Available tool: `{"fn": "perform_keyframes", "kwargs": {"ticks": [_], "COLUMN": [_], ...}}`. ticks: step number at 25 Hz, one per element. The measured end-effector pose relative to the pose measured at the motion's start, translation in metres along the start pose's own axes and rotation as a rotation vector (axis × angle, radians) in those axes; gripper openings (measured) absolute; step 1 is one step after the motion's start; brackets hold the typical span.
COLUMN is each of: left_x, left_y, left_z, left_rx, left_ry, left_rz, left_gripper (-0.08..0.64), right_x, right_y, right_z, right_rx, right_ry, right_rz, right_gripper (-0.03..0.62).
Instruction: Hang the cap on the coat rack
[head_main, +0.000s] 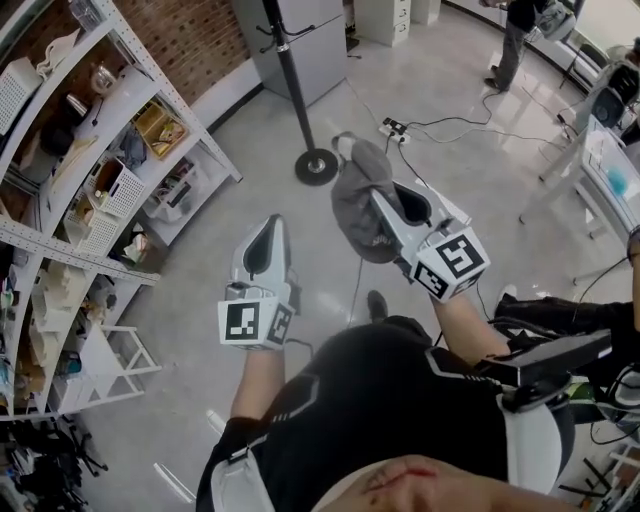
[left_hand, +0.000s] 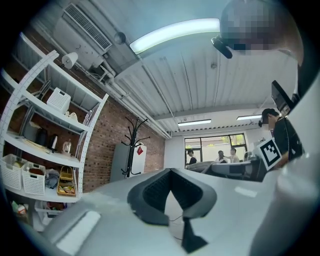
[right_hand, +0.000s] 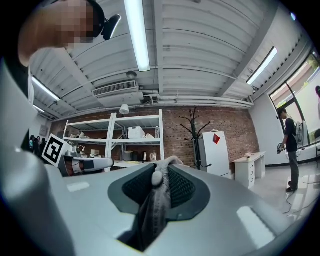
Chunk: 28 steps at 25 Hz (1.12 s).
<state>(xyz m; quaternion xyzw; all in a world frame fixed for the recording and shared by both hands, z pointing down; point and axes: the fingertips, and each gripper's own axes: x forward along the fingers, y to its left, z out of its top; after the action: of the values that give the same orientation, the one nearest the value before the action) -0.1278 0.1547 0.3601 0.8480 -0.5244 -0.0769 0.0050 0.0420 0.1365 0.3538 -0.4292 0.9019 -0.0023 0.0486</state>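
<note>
Grey fabric of the cap (head_main: 362, 205) hangs from the right tool (head_main: 392, 208) in the head view, clenched at its tips above the floor (head_main: 430, 170). The coat rack (head_main: 293, 80) stands well apart ahead. The left tool (head_main: 268, 228) is held alongside and carries nothing. In the left gripper view, the left tool (left_hand: 171, 172) has its tips brought together with nothing between them. The coat rack (left_hand: 133, 145) stands before the brick wall (left_hand: 107, 145), ahead and slightly left. In the right gripper view, the right tool (right_hand: 159, 172) is clamped on a fold of the cap (right_hand: 157, 197), which drapes down between the pads. The coat rack (right_hand: 194, 137) rises ahead, right of centre, its upper hooks (right_hand: 194, 116) free. The step in hand is judged to be the carry toward the rack. Maintain the clamp and approach until a hook is within reach. Raise the cap above the hook tip and lower its opening or rear strap over the tip. Release only once the hook bears the weight. If the fabric collapses, spread it with the left tool.
</note>
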Motion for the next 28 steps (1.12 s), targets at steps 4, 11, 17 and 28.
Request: {"fn": "perform_keyframes", "kwargs": {"ticks": [4,11,17,28], "left_x": [0.033,0.081,0.112,0.161], "left_y": [-0.001,0.003,0.010,0.011], "left_z": [-0.004,-0.003,-0.011,-0.018], "left_rx": [0.005,0.044,0.043,0.058], "left_ry": [0.003,0.001,0.006,0.014], "left_rz": [0.010,0.034,0.078,0.141], "left_gripper": [0.072,0.072,0.071,0.069], "right_x": [0.015,0.042,0.062,0.084], "right_y": [-0.031,-0.076,-0.102,-0.156], "right_z": [0.000,0.002,0.000,-0.001], "right_rx": [0.005,0.025,0.029,0.052], "right_ry": [-0.005,-0.008,-0.012,-0.021], "right_rz": [0.010,0.039,0.083,0.130], "right_gripper": [0.081,0.081,0.081,0.081]}}
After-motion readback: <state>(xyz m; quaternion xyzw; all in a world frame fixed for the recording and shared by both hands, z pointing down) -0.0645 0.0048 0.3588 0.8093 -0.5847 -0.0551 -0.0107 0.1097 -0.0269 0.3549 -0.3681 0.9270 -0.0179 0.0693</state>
